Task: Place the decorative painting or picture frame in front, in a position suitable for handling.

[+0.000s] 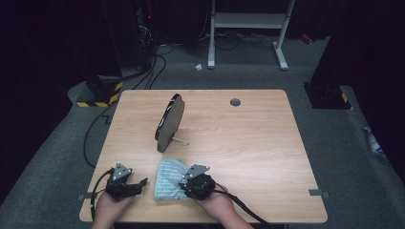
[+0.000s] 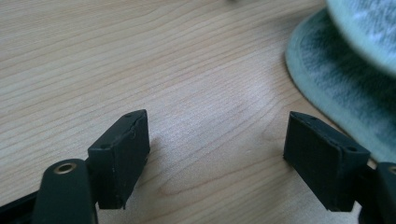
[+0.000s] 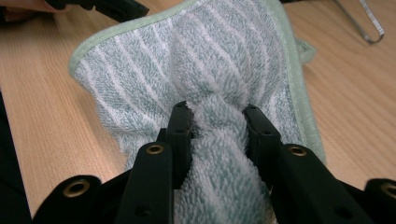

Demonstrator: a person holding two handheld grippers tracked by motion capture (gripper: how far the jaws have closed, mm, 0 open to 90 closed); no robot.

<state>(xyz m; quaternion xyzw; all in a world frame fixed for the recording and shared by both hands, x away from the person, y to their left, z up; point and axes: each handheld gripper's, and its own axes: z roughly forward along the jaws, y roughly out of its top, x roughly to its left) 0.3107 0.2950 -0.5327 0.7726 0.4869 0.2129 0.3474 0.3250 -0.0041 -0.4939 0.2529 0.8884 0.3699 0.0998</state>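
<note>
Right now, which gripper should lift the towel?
Right. The right gripper is already shut on a bunched fold of the towel, while the left gripper stands open over bare table beside it.

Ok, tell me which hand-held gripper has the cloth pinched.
The right hand-held gripper: its jaws squeeze a bunched fold of the green striped cloth. The left hand-held gripper stands open over bare table.

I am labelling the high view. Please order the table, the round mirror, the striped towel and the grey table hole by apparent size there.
1. table
2. round mirror, seen nearly edge-on, and striped towel, partly hidden: too alike to rank
3. grey table hole
</note>
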